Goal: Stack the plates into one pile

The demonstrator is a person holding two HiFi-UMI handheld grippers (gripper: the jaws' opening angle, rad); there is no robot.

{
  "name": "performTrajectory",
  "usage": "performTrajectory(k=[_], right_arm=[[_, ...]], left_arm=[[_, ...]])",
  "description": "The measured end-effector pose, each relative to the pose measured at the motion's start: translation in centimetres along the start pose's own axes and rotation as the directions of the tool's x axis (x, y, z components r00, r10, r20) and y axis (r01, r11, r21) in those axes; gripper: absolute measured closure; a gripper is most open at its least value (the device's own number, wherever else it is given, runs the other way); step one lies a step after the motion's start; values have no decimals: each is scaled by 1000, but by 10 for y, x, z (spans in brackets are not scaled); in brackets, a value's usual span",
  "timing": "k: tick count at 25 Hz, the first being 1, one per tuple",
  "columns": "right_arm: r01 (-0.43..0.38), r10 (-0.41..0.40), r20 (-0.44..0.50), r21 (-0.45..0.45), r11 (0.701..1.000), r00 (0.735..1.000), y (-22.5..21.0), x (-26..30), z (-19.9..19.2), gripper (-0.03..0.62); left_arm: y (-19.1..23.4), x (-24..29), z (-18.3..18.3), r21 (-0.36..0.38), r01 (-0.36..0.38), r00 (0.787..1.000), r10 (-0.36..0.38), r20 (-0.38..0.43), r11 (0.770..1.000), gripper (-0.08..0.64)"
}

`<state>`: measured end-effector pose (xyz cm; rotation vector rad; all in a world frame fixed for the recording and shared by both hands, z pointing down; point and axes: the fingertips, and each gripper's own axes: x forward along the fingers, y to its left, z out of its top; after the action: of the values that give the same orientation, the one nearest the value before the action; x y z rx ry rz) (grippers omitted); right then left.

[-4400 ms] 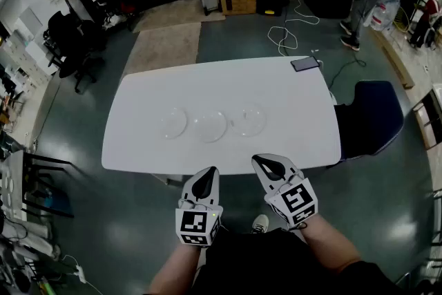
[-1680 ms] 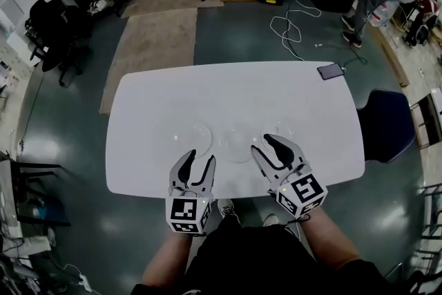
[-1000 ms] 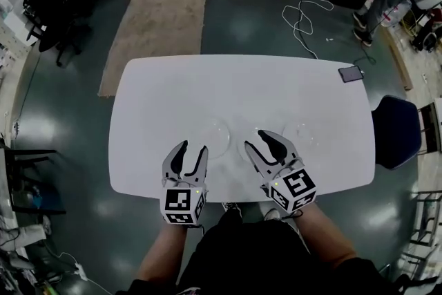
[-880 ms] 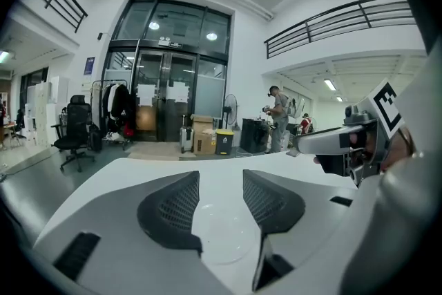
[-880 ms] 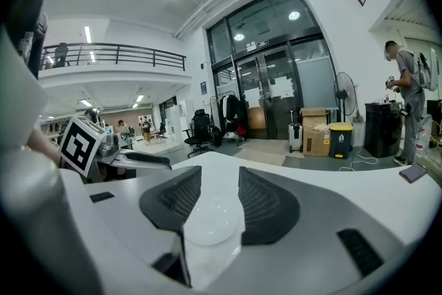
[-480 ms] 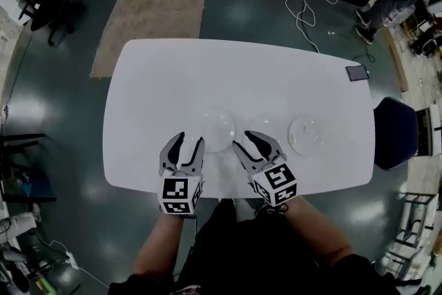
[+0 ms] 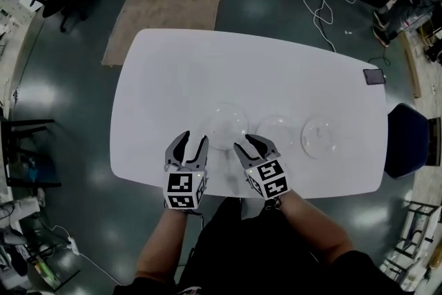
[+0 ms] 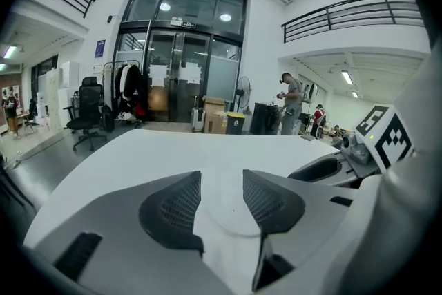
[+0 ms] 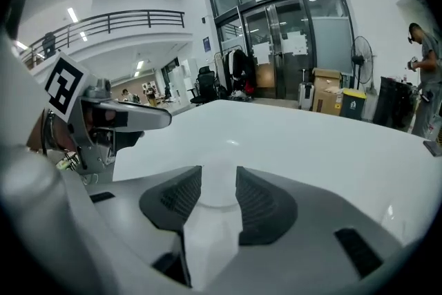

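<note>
White table (image 7: 262, 72) carries three clear plates (image 7: 276, 131) (in a row).

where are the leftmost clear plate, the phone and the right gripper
leftmost clear plate (image 7: 224, 125), head view, the plate's centre
phone (image 7: 374, 77), head view, middle of its dark face
right gripper (image 7: 243, 141), head view, midway between its fingertips

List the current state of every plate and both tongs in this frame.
left plate: lying flat, not stacked
middle plate: lying flat, not stacked
right plate: lying flat, not stacked
left tongs: open, empty
right tongs: open, empty
</note>
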<state>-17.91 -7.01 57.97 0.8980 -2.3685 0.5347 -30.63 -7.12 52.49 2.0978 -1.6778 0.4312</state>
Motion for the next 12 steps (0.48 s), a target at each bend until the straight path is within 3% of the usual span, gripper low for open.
performTrajectory(k=[12], right_arm=[[50, -50, -88, 0, 999, 995, 6, 34, -23, 422]], left_arm=[[15, 18, -23, -24, 17, 998, -18, -63, 1000, 357]])
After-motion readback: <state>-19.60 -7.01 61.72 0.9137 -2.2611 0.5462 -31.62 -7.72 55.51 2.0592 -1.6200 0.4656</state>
